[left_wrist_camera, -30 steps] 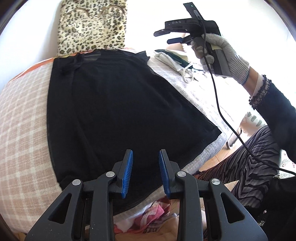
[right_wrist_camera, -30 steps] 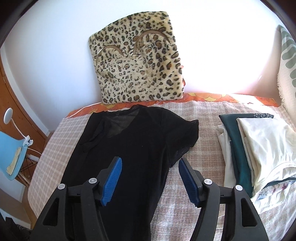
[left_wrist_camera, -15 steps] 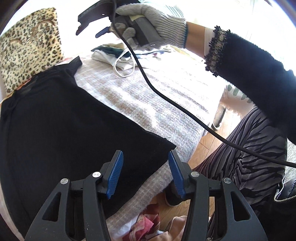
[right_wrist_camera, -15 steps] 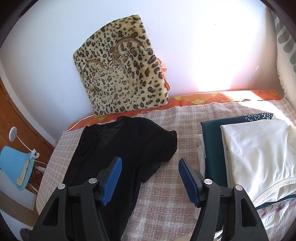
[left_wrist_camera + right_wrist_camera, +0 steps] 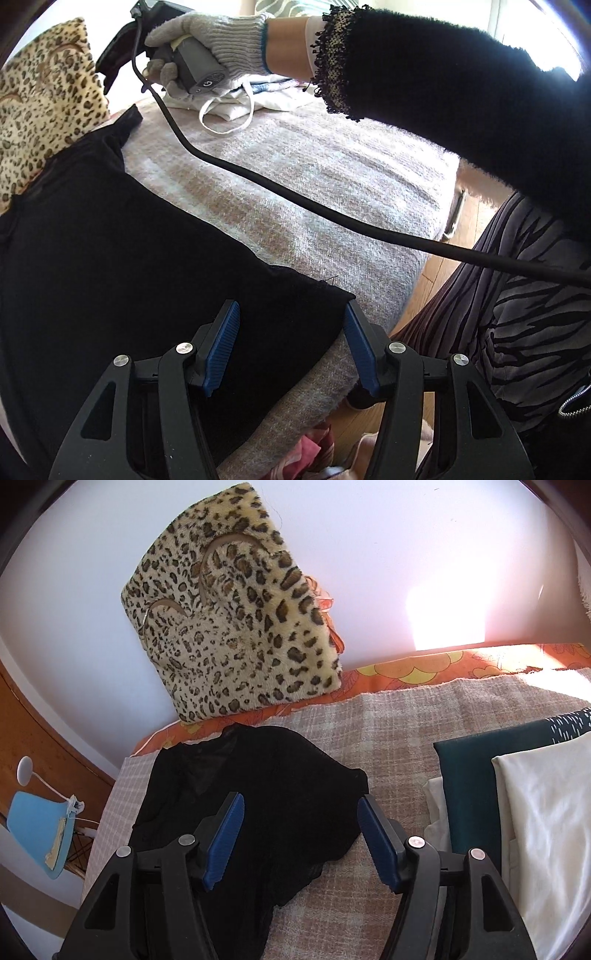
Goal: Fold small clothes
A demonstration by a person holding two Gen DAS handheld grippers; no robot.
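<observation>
Left gripper [image 5: 291, 347] has swung from mid-hem to hem corner of black top [image 5: 110, 266], fingers spread wider, astride corner. Right gripper [image 5: 299, 834] has dropped over sleeve (fingers spread, empty). Top lies flat on blanket [image 5: 314, 184]. Judgement: both corners lined up for first fold.

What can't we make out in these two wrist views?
- Black top: its left side and hem are cut off by the left wrist frame edge and the left hand-held gripper.
- Right hand-held gripper's tips in the left wrist view: hidden behind the gloved hand.
- Folded pile: cut off by the right wrist frame edge.
</observation>
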